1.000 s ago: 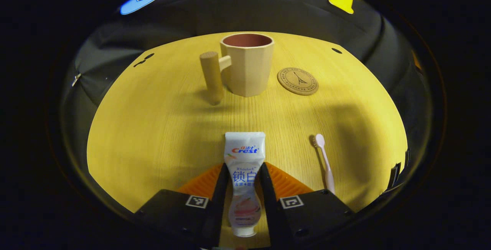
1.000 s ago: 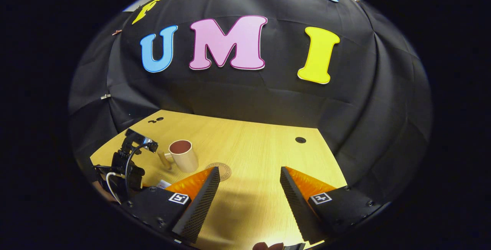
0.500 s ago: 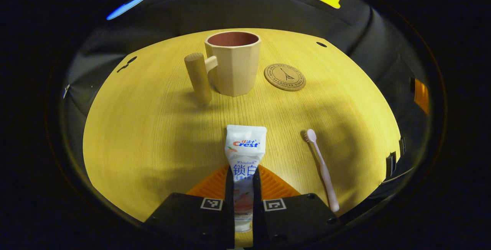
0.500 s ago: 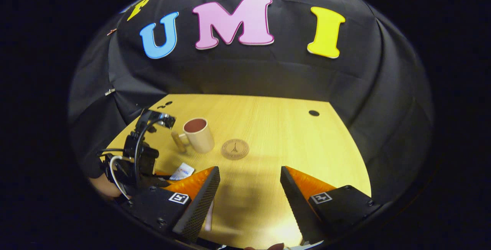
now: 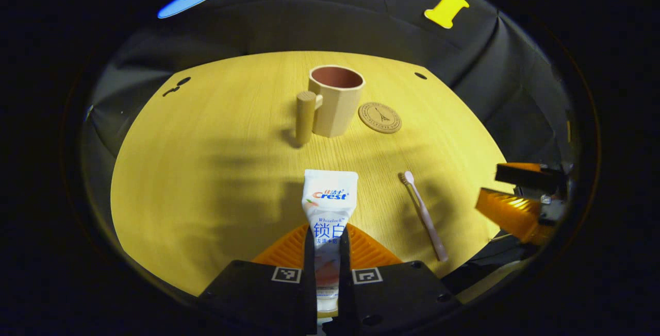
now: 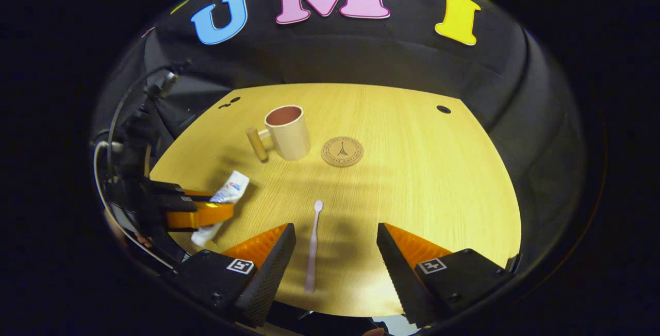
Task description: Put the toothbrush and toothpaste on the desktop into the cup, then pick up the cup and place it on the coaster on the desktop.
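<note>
Both left tool fingers clamping toothpaste.

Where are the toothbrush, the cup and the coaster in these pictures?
toothbrush [image 6: 312,246], right gripper view, middle of its handle.
cup [image 5: 335,106], left gripper view, its outer wall.
coaster [image 6: 342,151], right gripper view, centre of its top face.

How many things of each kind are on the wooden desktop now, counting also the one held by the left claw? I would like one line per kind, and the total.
Toothpaste tube, held in the left claw: 1
Toothbrush: 1
Cup: 1
Coaster: 1
Total: 4
</note>
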A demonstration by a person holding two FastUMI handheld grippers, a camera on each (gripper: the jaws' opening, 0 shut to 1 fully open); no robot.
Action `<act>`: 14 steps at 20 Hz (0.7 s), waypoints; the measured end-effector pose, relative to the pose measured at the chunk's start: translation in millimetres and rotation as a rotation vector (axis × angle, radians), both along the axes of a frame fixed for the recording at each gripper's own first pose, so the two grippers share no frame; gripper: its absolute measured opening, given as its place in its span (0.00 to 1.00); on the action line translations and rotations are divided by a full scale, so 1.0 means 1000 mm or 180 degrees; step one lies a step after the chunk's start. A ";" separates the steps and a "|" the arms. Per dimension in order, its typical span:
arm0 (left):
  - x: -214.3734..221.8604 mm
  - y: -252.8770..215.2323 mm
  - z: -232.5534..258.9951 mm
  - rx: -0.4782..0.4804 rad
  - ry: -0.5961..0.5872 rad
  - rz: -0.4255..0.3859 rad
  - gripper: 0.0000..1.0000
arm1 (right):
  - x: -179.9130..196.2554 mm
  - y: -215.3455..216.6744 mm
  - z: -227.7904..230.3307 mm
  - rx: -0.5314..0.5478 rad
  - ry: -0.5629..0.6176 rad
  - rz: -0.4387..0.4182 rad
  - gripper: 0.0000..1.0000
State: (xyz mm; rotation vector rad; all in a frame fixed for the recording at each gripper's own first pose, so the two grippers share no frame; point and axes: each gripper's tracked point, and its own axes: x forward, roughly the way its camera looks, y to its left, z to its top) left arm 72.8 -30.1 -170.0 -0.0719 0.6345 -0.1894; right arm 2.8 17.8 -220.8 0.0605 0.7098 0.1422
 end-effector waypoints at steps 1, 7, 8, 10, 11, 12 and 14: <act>-0.006 0.005 0.006 -0.0025 -0.0041 -0.0002 0.22 | 0.000 0.005 -0.006 -0.0030 0.0051 0.0019 0.98; -0.034 0.035 0.028 -0.0118 -0.0196 0.0014 0.21 | 0.003 0.022 -0.047 -0.0234 0.0341 0.0132 0.98; -0.037 0.040 0.030 -0.0132 -0.0202 0.0026 0.21 | 0.004 0.023 -0.053 -0.0270 0.0386 0.0122 0.98; -0.044 0.051 0.031 -0.0153 -0.0213 0.0052 0.21 | 0.007 0.027 -0.063 -0.0260 0.0471 0.0096 0.97; -0.047 0.055 0.030 -0.0162 -0.0220 0.0067 0.21 | 0.008 0.029 -0.069 -0.0244 0.0519 0.0075 0.94; -0.050 0.060 0.030 -0.0169 -0.0225 0.0080 0.21 | 0.008 0.029 -0.073 -0.0231 0.0573 0.0053 0.92; -0.056 0.069 0.030 -0.0164 -0.0242 0.0106 0.21 | 0.009 0.032 -0.082 -0.0205 0.0691 0.0019 0.85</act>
